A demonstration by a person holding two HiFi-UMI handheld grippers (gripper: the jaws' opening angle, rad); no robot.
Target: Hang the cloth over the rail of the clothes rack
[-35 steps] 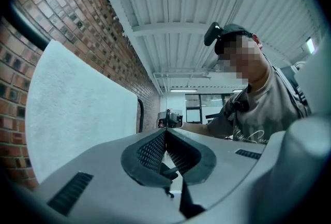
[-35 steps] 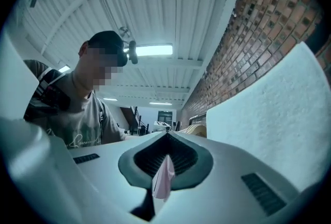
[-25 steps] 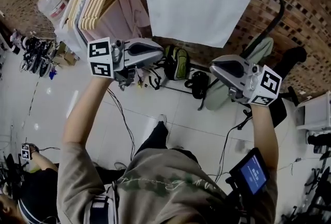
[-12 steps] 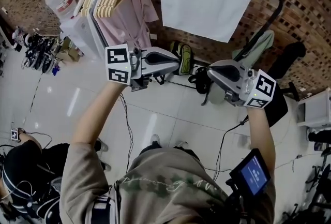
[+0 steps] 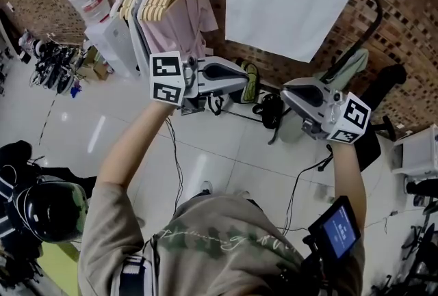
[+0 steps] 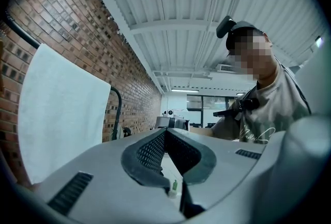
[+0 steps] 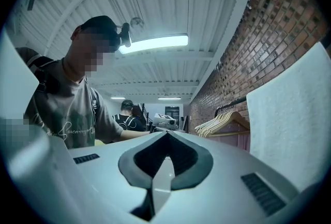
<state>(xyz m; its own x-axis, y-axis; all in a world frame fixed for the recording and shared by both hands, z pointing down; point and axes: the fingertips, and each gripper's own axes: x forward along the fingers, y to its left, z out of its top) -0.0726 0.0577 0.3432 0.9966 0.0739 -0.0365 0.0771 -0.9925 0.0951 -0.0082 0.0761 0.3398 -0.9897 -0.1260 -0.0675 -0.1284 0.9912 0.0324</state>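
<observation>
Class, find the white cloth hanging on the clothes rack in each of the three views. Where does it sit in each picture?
Head view: white cloth at the top, just right of centre.
Left gripper view: white cloth at the left.
Right gripper view: white cloth at the right edge.
Shared landmark: the brick wall behind it.

No readable text, only an illegible cursive script across the person's shirt (image 5: 205, 241)

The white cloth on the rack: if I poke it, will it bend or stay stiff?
Probably floppy: the white cloth hangs flat and limp from the rail. It looks thin, so it is likely light and would swing if pushed. No clips show, so a tug might slide it off.
</observation>
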